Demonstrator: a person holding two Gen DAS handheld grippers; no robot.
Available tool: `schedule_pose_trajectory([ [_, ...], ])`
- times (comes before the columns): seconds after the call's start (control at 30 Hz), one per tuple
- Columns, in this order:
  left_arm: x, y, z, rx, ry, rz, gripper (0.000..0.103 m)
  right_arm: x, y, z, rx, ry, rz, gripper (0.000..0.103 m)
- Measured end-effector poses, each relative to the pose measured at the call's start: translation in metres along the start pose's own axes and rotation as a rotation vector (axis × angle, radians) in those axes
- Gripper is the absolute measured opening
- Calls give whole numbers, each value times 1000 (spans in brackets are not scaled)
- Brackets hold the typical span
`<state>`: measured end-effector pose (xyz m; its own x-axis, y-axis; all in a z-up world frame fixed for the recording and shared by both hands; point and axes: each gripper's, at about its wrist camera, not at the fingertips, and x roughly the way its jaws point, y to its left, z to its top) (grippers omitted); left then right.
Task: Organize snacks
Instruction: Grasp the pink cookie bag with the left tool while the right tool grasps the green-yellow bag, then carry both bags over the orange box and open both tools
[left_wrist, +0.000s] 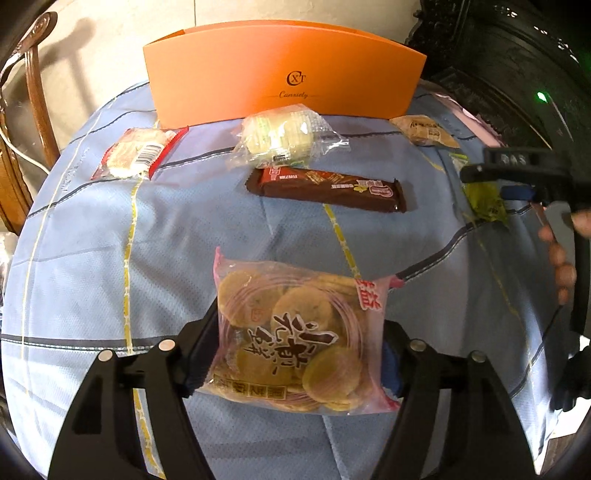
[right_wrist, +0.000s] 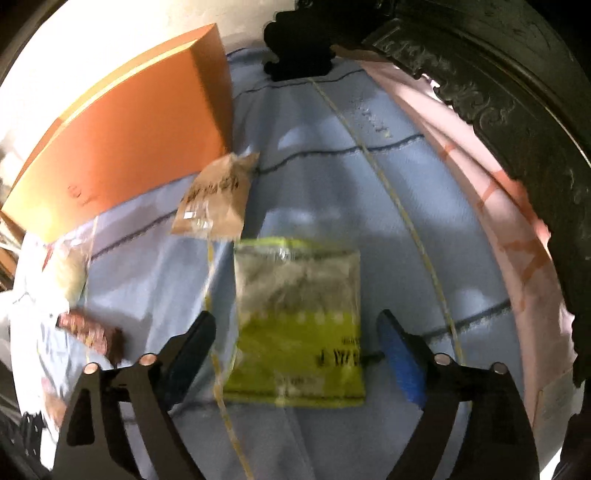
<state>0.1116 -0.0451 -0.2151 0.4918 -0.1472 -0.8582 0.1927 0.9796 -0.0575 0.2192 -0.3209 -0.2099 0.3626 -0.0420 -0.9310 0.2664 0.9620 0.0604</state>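
Left hand-held gripper (left_wrist: 295, 354) is clamped on my cookie bag (left_wrist: 295, 339), long axis toward the orange box (left_wrist: 284, 77); right hand-held gripper (right_wrist: 295, 350), apart, seemingly straddles the green packet (right_wrist: 295, 317).

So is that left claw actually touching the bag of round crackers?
Touching. In the left wrist view, both fingers of the left gripper press against the cracker bag's sides.

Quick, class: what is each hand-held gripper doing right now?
Left hand-held gripper: closed on the pink plastic bag of round biscuits.
Right hand-held gripper: open, straddling the yellow-green plastic packet.
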Motion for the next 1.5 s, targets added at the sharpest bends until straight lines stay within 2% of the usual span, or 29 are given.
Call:
schedule_pose_trajectory([
  [0.03,0,-1,0,2,1,2,70,7,1,2,0,26,-17,92],
  [0.1,0,-2,0,9,0,6,70,8,1,1,24,19,-41,67],
  [0.2,-2,-3,1,15,-8,-3,70,2,0,-3,23,8,-14,60],
  [0.43,-5,-6,-7,51,-14,-2,66,-27,2,-32,-77,-31,35,58],
  [0.6,-23,4,-10,22,-51,-56,65,-55,6,-80,-155,-63,67,58],
  [0.73,-50,18,-11,-2,-110,-83,65,-81,4,-97,-151,-86,105,58],
  [0.83,-83,26,-1,-12,-182,-102,65,-113,2,-98,-144,-141,141,58],
  [1.0,-135,36,34,-15,-304,-107,65,-173,18,-67,-180,-280,190,59],
  [1.13,-172,41,79,-23,-408,-115,65,-230,41,-27,-225,-401,226,59],
  [1.23,-189,40,125,-14,-471,-112,65,-257,58,7,-257,-465,246,59],
  [1.5,-198,41,231,-17,-545,-97,65,-277,101,91,-317,-514,292,59],
])
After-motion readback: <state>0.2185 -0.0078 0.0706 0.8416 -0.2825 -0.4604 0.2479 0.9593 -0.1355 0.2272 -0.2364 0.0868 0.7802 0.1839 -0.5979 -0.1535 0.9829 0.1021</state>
